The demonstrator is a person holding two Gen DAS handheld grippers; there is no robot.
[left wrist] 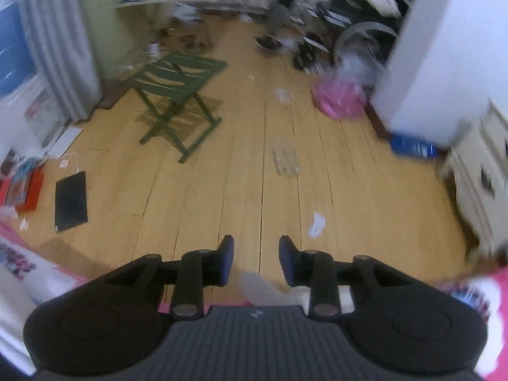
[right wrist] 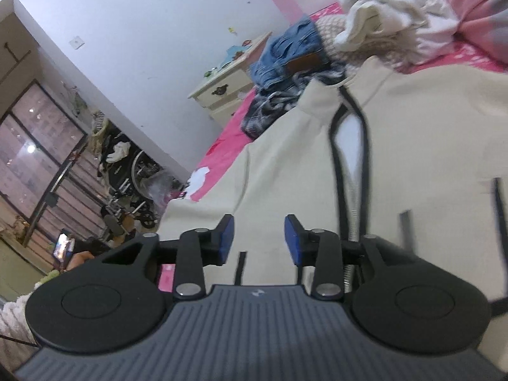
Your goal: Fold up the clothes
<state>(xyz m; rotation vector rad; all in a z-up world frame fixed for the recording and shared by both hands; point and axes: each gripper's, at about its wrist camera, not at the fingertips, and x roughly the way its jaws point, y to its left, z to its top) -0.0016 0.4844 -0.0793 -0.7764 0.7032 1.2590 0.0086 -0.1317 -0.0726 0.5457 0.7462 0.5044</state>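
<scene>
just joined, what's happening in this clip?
A person is folding clothes on a bed with a hand-held gripper in each hand. The right hand-held gripper is open and holds nothing, just above a cream zip-up jacket spread on the pink bedsheet. More clothes, including jeans, are heaped behind it. The left hand-held gripper is also open and empty, pointing off the bed towards the wooden floor and a green folding stool. No fold is under way.

Green folding stool [left wrist: 177, 95] on wooden floor [left wrist: 254, 190], pink bag [left wrist: 338, 98], cream dresser [right wrist: 222, 90], wheelchair [right wrist: 136, 165]
</scene>
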